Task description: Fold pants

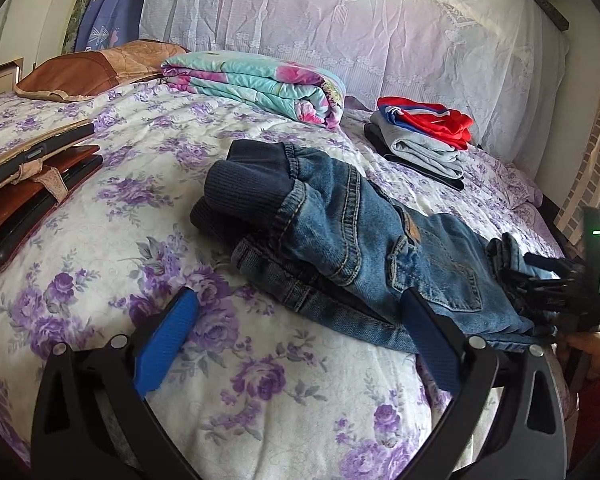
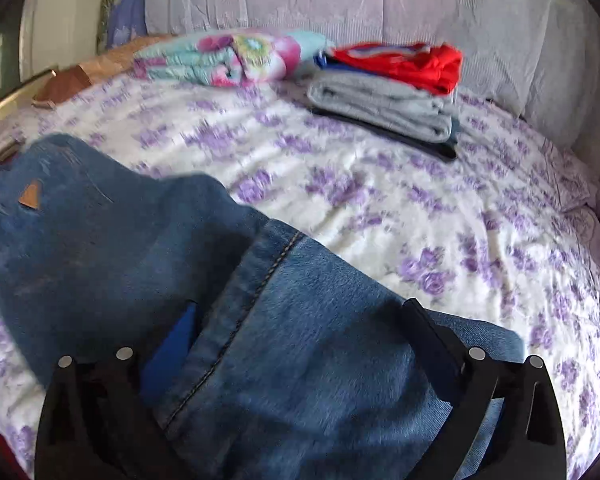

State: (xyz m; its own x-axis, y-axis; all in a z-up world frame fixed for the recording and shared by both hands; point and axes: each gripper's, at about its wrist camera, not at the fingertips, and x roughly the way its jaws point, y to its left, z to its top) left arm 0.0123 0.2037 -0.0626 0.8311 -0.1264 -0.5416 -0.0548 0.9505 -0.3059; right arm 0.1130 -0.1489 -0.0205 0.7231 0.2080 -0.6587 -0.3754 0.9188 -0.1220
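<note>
Nearest the onlooker, the right hand-held gripper (image 2: 300, 344) stands with its jaws spread wide, and a denim leg end of the pants (image 2: 292, 344) lies between and over the two fingers; the right wrist view shows no pad pressing on the cloth, so the leg appears to rest there loose, not clamped. The left hand-held gripper (image 1: 296, 320) is likewise open and holds nothing: its left finger (image 1: 168, 344) hovers over the bare floral bedspread (image 1: 100, 280), while its right finger sits at the near edge of the pants (image 1: 340, 240). The garment lies on the bed with its long axis running from the dark ribbed waistband (image 1: 244, 196), away and to the left, down to the leg ends beside the right hand-held gripper (image 1: 556, 280) at the right edge of the left wrist view. The legs look doubled along their length, one upon the other. By this layout the right hand is the nearer to the leg ends, and the left is the nearer to the middle and waistband side; a fold across the length would probably carry the leg ends toward the waistband along that axis. Farther back rest a stack of folded clothes (image 1: 424, 140) and a rolled flowered quilt (image 1: 256, 84), well apart from the pants.
</note>
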